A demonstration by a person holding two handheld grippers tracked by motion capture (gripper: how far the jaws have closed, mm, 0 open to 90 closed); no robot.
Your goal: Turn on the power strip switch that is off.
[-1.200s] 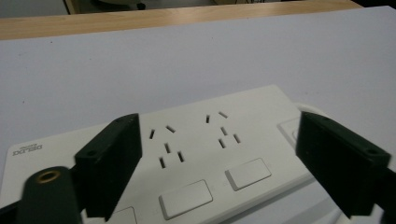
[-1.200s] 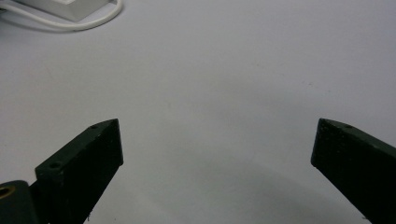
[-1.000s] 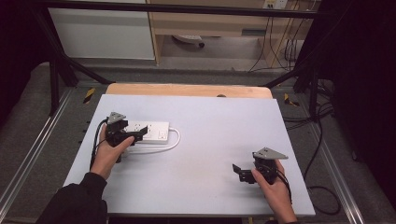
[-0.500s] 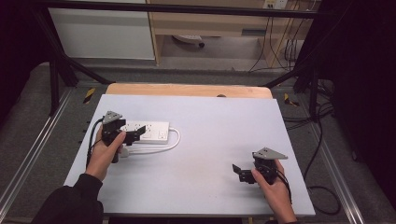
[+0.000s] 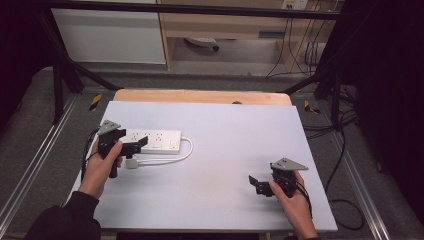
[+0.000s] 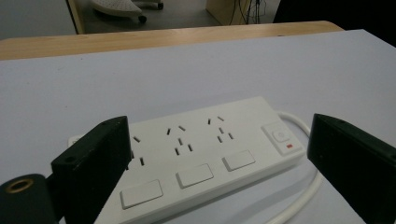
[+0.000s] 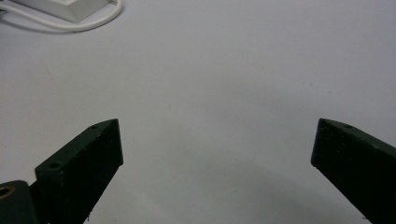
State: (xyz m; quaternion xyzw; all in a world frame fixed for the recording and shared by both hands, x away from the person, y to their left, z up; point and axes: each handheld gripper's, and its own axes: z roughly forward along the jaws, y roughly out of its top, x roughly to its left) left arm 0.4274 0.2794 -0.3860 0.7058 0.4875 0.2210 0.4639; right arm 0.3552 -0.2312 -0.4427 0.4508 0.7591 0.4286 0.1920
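A white power strip [image 5: 155,140] lies flat on the left part of the pale table top [image 5: 235,130]. Its cable [image 5: 189,150] loops from its right end back to a white plug [image 5: 131,163]. My left gripper [image 5: 138,144] hovers at the strip's left end, open. In the left gripper view the power strip [image 6: 205,154] with its sockets, three switches and a red-marked main button sits between the wide-apart jaws of the left gripper [image 6: 219,140]. My right gripper [image 5: 256,184] rests open at the front right, far from the strip; in its own view the right gripper [image 7: 218,140] has only bare table between its jaws.
A wooden table edge [image 5: 200,96] runs along the back. Metal frame rails [image 5: 45,150] flank both sides. The strip's corner [image 7: 70,7] and cable [image 7: 95,22] show at the top left of the right gripper view. Cables hang off the floor at right [image 5: 345,150].
My left hand and gripper have shifted slightly to the left along the power strip's end. The right gripper has stayed in place.
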